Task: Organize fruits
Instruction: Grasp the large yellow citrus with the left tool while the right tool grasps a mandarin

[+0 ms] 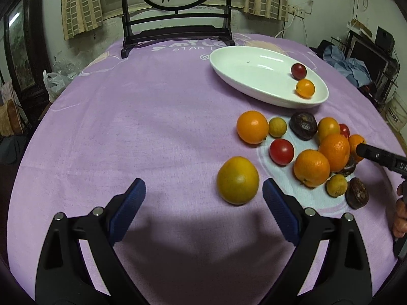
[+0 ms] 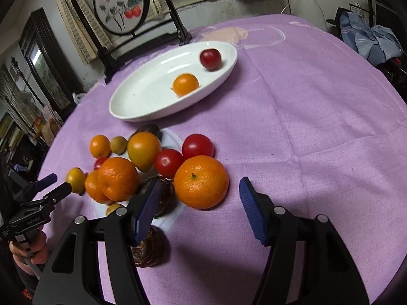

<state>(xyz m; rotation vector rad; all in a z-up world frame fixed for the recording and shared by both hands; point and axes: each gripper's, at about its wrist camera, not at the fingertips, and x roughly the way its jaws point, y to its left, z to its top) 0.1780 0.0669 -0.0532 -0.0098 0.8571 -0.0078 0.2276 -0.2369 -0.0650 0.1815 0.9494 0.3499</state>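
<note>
A white oval dish (image 1: 229, 68) (image 2: 142, 101) on the purple cloth holds a dark red fruit (image 1: 298, 71) (image 2: 210, 58) and a small orange fruit (image 1: 305, 88) (image 2: 185, 84). A pile of oranges, tomatoes and dark passion fruits lies in front of it. My left gripper (image 1: 203, 198) is open, with a yellow-orange fruit (image 1: 237, 180) just ahead between its fingers, nearer the right one. My right gripper (image 2: 201, 211) is open just behind a large orange (image 2: 201, 181). A passion fruit (image 2: 162, 198) sits behind its left finger.
A dark wooden stand with a round persimmon painting (image 1: 178, 12) (image 2: 119, 7) stands at the table's far edge. Curtains and a window are behind it. Blue clothes (image 2: 368, 38) lie past the table's right side. The left gripper also shows in the right wrist view (image 2: 54, 184).
</note>
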